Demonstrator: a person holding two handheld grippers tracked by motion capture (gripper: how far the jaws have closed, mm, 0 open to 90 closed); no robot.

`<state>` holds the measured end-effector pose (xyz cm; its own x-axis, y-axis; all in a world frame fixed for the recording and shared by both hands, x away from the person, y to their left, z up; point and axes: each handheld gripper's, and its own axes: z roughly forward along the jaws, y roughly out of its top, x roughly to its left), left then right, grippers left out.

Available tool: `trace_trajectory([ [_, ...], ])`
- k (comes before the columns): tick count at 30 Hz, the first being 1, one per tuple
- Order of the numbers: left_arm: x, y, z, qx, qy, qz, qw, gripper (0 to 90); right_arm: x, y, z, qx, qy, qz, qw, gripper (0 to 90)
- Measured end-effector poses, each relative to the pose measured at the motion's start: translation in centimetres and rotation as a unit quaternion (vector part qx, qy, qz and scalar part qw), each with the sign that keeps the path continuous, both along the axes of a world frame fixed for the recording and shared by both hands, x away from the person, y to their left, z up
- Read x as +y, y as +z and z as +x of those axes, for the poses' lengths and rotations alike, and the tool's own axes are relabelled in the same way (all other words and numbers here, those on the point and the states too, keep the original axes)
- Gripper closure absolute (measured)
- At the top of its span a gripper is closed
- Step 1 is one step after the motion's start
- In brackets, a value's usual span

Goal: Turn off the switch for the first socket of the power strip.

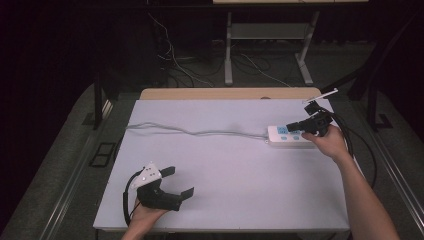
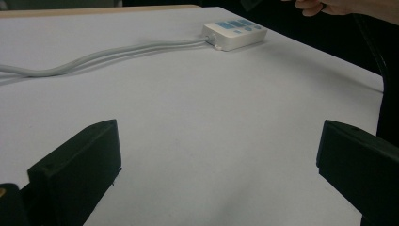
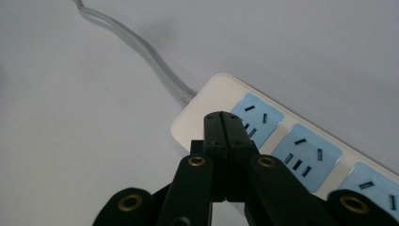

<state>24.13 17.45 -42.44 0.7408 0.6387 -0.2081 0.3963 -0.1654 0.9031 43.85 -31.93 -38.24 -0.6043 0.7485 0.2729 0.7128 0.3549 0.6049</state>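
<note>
Power strip point(image 3: 263, 136), white plastic w/ blue sockets, right claw point(image 3: 227, 123) clenched empty above, left claw point(image 1: 175, 181) released.

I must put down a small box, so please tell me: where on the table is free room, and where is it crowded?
The widest bare patch on the table is the middle, between the grey cable and the open left gripper. The far strip behind the cable is also free. It is crowded at the far right, where the shut right gripper hangs over the power strip.
</note>
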Motion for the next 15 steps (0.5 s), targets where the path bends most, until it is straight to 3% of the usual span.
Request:
trace_trajectory([
  [15,0.0,-0.1,0.1,0.003,-0.002,0.001,1.0000,0.0,1.1,-1.3,0.6,0.012,0.009,-0.024,0.9996,89.6],
])
